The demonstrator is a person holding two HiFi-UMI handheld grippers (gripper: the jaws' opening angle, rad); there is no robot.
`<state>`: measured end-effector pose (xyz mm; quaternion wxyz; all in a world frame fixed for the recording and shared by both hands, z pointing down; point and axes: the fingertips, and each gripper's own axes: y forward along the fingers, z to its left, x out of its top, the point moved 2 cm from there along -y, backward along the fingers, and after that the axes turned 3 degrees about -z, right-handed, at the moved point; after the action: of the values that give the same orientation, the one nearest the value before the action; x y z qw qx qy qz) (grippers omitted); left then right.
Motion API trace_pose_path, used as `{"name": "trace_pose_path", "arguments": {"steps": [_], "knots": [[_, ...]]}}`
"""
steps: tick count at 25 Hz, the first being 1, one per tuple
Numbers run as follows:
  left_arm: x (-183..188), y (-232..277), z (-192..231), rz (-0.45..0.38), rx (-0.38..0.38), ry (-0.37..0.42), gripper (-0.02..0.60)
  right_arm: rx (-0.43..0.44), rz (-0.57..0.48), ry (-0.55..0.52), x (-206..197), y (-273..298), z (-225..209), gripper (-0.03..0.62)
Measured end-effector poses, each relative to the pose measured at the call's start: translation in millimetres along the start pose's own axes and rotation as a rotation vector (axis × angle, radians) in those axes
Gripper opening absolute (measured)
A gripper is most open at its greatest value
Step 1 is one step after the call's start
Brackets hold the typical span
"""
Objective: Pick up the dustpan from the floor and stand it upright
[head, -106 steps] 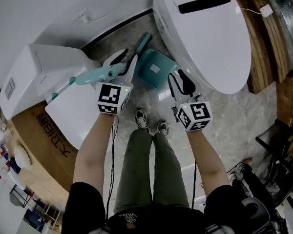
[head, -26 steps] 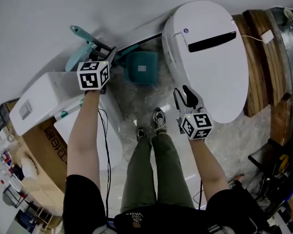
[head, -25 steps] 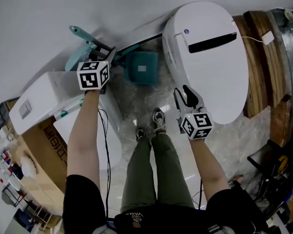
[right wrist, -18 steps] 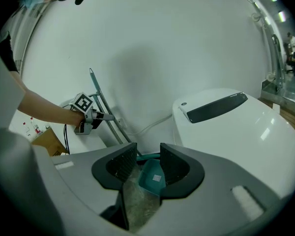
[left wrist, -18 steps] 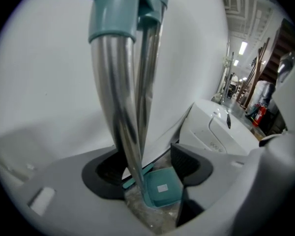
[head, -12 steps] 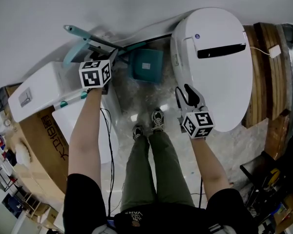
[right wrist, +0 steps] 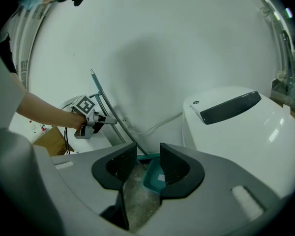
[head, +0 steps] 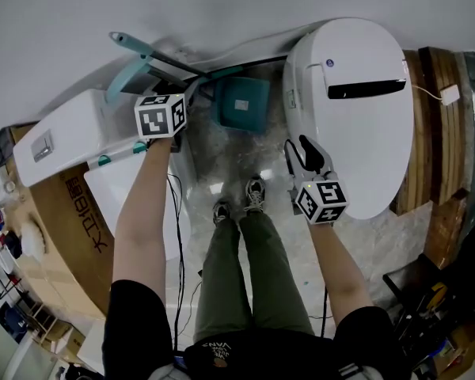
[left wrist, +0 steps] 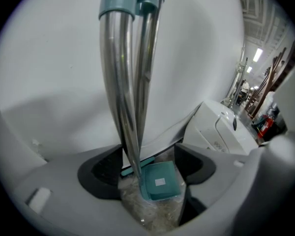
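the dustpan (head: pixel 241 104) is a teal plastic scoop, squarish with a ribbed inner face. it stands upright on the floor (head: pixel 229 158) against the white wall (head: pixel 222 6), between the glossy white toilet (head: pixel 364 133) and a boxy white unit (head: pixel 71 133). its handle (left wrist: pixel 119 82) is two polished metal tubes under a teal collar (left wrist: pixel 132 1), leaning up along the wall.

the left gripper (left wrist: pixel 150 168) has just been opening its jaws. they stand wide, with the tubes between them just beside the left jaw, and neither pad presses on them. the right gripper (right wrist: pixel 148 168) hangs by the toilet, its jaws partly apart on nothing; past them lie mottled grey stone floor and the pan.

only the head view shows the cardboard box (head: pixel 71 228) and the timber planks (head: pixel 435 133). only the right gripper view shows a thin cable (right wrist: pixel 155 127) on the wall.
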<state>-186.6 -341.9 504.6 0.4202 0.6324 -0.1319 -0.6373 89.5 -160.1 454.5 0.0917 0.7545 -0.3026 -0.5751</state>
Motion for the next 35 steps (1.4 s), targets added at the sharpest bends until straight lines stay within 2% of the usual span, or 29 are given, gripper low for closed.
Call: {"name": "trace_pose_path", "arguments": {"steps": [7, 14, 23, 27, 35], "knots": [[-3.2, -9.8, -1.6, -0.026, 0.012, -0.020, 0.357, 0.020, 0.011, -0.016, 0.5, -1.3, -0.9, 0.126], [-6.8, -26.7, -10.9, -0.065, 0.030, -0.056, 0.357, 0.081, 0.019, -0.042, 8.1, 7.0, 15.2, 0.126], [-7.8, -75.4, -36.5, -0.160, 0.048, -0.106, 0.355, 0.145, 0.039, -0.106, 24.6, 4.0, 45.9, 0.125], [-10.1, -103.0, -51.6, -0.199, 0.027, -0.116, 0.351, 0.158, 0.046, -0.131, 29.4, -5.1, 65.4, 0.124], [-11.9, -175.1, -79.9, -0.281, 0.009, -0.046, 0.168, 0.165, 0.010, -0.155, 40.6, -39.6, 103.7, 0.108]]}}
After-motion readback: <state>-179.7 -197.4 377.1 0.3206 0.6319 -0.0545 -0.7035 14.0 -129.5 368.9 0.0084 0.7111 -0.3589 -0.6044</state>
